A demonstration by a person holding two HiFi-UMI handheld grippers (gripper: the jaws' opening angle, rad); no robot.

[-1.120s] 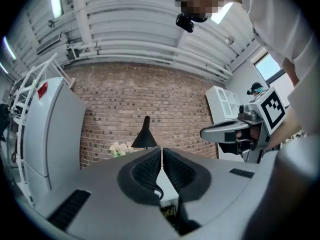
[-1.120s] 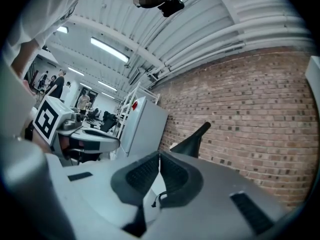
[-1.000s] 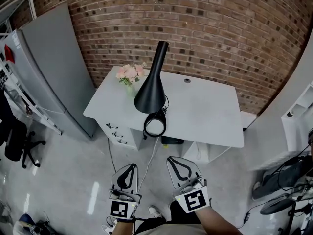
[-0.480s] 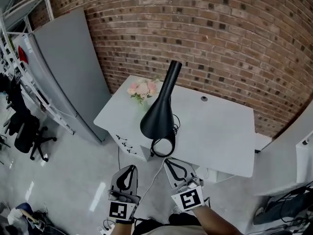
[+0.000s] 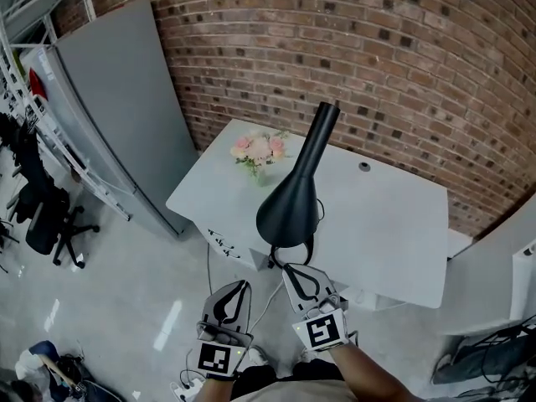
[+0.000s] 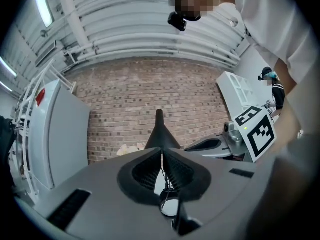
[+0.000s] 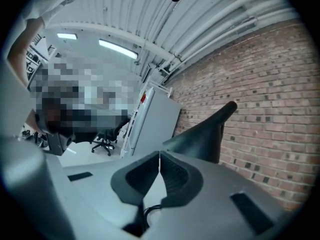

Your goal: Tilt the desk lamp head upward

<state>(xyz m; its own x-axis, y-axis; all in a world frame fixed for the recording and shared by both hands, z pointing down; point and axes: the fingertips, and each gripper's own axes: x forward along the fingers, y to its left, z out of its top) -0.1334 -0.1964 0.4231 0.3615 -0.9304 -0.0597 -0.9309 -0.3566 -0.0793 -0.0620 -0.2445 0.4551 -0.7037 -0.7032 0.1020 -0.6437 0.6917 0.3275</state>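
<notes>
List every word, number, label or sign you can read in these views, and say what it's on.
No readable words or numbers in any view.
Left marker, on the left gripper: black-and-white square pattern, no letters.
Right marker, on the right gripper: the same, pattern only.
Dark marks on the drawers: too small to read.
</notes>
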